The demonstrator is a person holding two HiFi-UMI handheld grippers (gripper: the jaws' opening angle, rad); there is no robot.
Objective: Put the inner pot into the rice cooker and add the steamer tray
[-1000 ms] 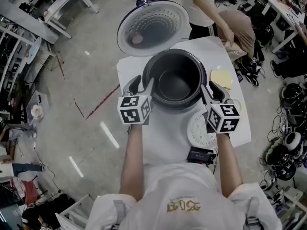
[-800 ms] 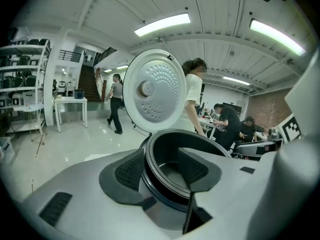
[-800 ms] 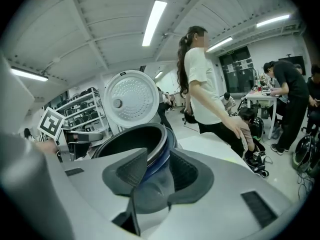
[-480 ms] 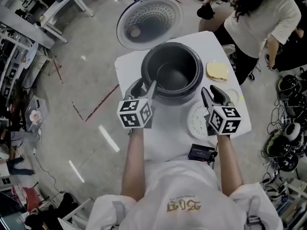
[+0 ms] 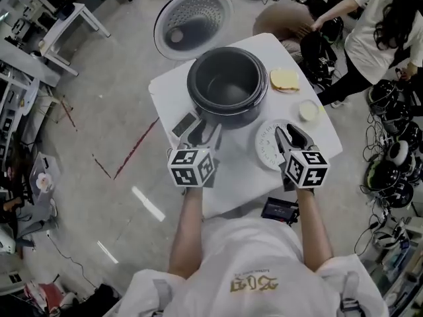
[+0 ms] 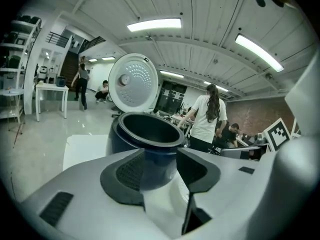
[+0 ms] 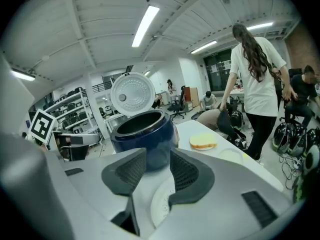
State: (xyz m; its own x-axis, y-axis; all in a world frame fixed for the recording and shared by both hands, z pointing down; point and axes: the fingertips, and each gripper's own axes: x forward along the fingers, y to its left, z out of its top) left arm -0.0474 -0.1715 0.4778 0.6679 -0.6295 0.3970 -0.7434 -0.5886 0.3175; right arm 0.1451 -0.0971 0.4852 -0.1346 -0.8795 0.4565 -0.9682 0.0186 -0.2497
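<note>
Rice cooker [image 5: 231, 115] now farther from left gripper [image 5: 203, 132] and right gripper [image 5: 291, 136]

White printed T-shirt [image 5: 254, 269]; grey hand-held grippers [image 5: 205, 128] [image 5: 291, 135].

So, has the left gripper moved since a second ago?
Yes. The left gripper has pulled back from beside the rice cooker toward the person, now clear of it. Its tongs have just been closing slightly, with nothing between them.

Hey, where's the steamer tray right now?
In the head view, the steamer tray lies flat on the table, right of centre, between the rice cooker and the right gripper.
</note>
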